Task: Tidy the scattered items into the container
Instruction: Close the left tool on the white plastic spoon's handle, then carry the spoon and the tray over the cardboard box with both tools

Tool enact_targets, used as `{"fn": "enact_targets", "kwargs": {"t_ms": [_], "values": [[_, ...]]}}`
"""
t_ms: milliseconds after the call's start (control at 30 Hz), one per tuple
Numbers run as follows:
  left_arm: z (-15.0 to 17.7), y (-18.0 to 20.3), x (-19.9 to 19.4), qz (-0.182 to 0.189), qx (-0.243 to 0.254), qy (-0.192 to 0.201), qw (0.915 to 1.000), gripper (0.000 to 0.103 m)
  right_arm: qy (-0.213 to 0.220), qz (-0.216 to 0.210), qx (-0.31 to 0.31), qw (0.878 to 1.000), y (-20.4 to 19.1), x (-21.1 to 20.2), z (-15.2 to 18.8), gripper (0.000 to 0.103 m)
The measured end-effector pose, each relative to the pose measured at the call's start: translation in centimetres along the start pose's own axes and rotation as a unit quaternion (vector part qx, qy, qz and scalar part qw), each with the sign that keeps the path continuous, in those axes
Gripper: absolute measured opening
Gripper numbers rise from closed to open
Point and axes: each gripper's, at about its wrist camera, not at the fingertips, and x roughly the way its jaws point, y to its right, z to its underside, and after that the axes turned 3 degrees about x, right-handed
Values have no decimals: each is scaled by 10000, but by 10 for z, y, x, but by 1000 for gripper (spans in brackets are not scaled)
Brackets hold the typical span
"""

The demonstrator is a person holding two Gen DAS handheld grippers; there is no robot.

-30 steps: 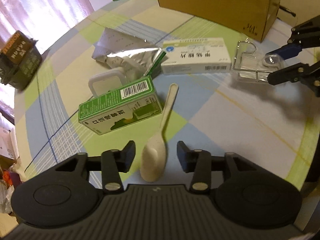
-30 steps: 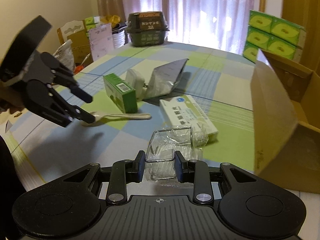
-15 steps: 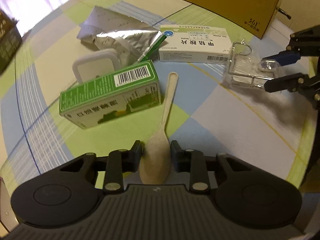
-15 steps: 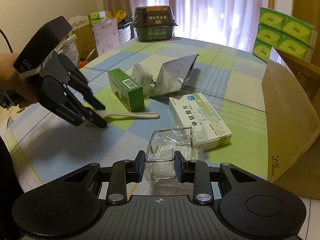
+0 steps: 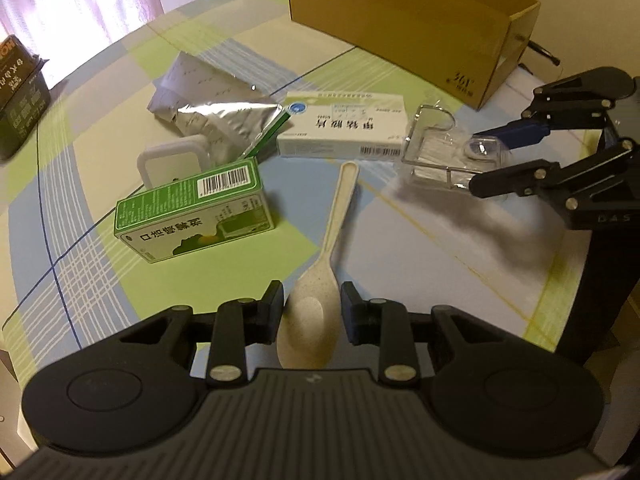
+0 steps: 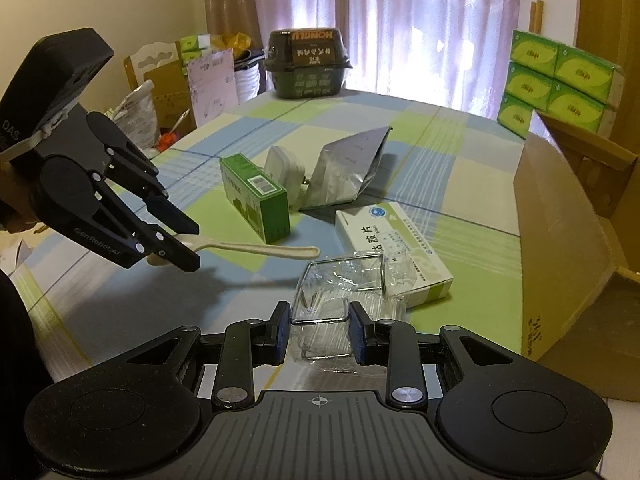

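Currently, status by item:

Left gripper (image 5: 311, 306): jaws narrowly parted, flanking the bowl of the beige spoon (image 5: 320, 280) at lower centre of the left wrist view; pad contact cannot be confirmed. In the right wrist view the spoon appears raised off the tablecloth (image 5: 420, 240), with its shadow below.

Right gripper (image 6: 319, 330): jaws set on either side of the clear plastic packet (image 6: 344, 300) with its wire frame, lower centre of the right wrist view; a firm hold cannot be confirmed.

Container: cardboard box (image 5: 400, 28), upper right of the left wrist view, well apart from the spoon.

Risk, spoon: the curved bowl likely slips or pivots between the pads; the long handle points toward the white medicine box (image 5: 344, 128) and can strike it.

Risk, packet: thin film probably crumples or slides out; it lies against the white medicine box and may drag it.

Risk, grippers: both probably head for one box; paths may cross.

Edges: the green carton (image 5: 192, 216) stands just left of the spoon.

Open room: bare cloth lies at centre right.
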Motion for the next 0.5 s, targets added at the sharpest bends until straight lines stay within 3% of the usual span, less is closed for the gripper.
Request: {"fn": "enact_targets", "kwargs": {"t_ms": [233,500], "values": [[-11,7,-15,-89,-66,145,9998,26,163,104,0,9998,3,-15,-5,33],[-48,14,-37,-236,-222,511,9982,26,564,307,18,9979,15,-36,-28,33]]}}
